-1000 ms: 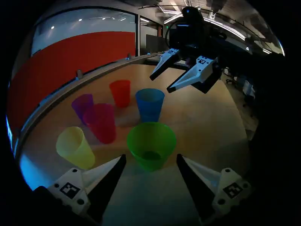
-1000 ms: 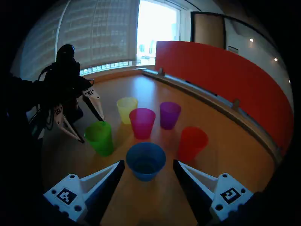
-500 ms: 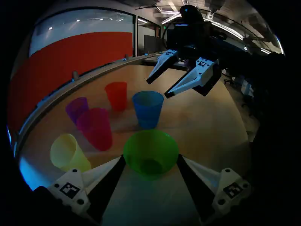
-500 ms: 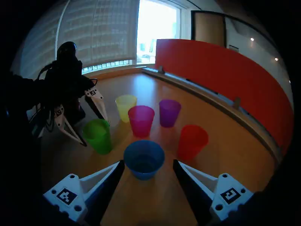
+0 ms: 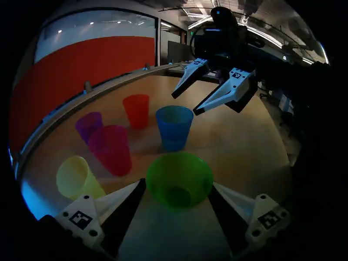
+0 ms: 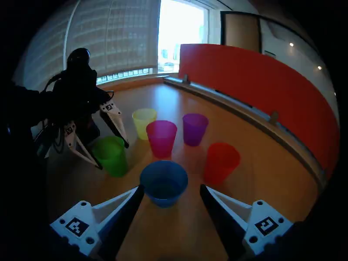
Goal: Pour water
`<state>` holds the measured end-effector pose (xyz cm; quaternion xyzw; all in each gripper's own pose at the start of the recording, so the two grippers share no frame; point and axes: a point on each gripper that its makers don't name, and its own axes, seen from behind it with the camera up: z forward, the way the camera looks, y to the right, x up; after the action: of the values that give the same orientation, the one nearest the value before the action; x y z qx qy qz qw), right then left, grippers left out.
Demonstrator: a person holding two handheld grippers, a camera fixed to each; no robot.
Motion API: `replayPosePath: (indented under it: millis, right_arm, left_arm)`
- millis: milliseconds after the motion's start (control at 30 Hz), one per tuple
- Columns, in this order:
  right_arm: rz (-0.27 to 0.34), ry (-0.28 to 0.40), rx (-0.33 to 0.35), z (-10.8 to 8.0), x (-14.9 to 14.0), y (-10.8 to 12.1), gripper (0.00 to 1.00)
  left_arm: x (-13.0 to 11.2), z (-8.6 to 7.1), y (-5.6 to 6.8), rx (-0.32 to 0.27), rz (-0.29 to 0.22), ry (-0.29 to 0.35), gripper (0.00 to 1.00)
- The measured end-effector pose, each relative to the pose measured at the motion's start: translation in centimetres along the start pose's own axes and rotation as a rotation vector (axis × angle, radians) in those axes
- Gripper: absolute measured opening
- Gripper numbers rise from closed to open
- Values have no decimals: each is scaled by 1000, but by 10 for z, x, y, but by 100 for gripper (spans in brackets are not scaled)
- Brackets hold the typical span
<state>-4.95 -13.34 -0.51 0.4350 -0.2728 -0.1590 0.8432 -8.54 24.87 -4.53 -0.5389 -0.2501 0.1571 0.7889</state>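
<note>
You are working at a wooden table (image 5: pixel 243 143) with a red partition (image 5: pixel 65 74) along its far edge and a bright window (image 6: pixel 180 30) beyond one end.

Your left gripper (image 5: pixel 176 186) has its jaws spread wide, one finger on each side of the green cup (image 5: pixel 179 172). They sit close to its wall, though I cannot tell that either presses on it. Your right gripper (image 6: pixel 172 188) is just as wide apart, with the blue cup (image 6: pixel 164 180) standing upright just ahead of its fingertips. Whether either cup holds water is too dim to tell.

Out from there, toward the partition edge of the table, stand the magenta cup (image 6: pixel 161 138), yellow cup (image 6: pixel 144 122), purple cup (image 6: pixel 194 128) and red cup (image 6: pixel 221 162).

The step in hand looks like taking hold of both cups. Centre each cup between the fingers before you close. Grip below the rim, where the tapered wall is stiffer, and squeeze gently, since thin plastic will likely buckle. Lift straight up so you clear the magenta cup close by.
</note>
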Motion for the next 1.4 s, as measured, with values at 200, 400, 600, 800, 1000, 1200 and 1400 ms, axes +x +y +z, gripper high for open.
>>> replayPosePath:
  millis: [200,400,600,800,1000,1200,1400]
  right_arm:
    - [-1,-8,9,2,-3,-2,100]
    - [-1,-18,21,7,-6,-5,100]
    - [-15,-26,31,16,-8,-8,99]
    - [-23,-30,33,28,-9,-10,100]
    - [-20,-26,39,38,-11,-11,100]
    - [-22,-23,44,45,-11,-13,100]
    - [-24,-17,35,48,-11,-11,94]
  left_arm:
    - [0,3,-1,-5,-11,12,86]
    - [-1,0,-2,-7,-12,8,86]
    - [0,-5,-6,5,-6,11,86]
    - [3,-12,-10,16,-12,22,86]
    - [2,-17,-14,28,-20,25,86]
    - [1,-20,-16,36,-22,24,86]
    - [1,-23,-15,38,-17,24,86]
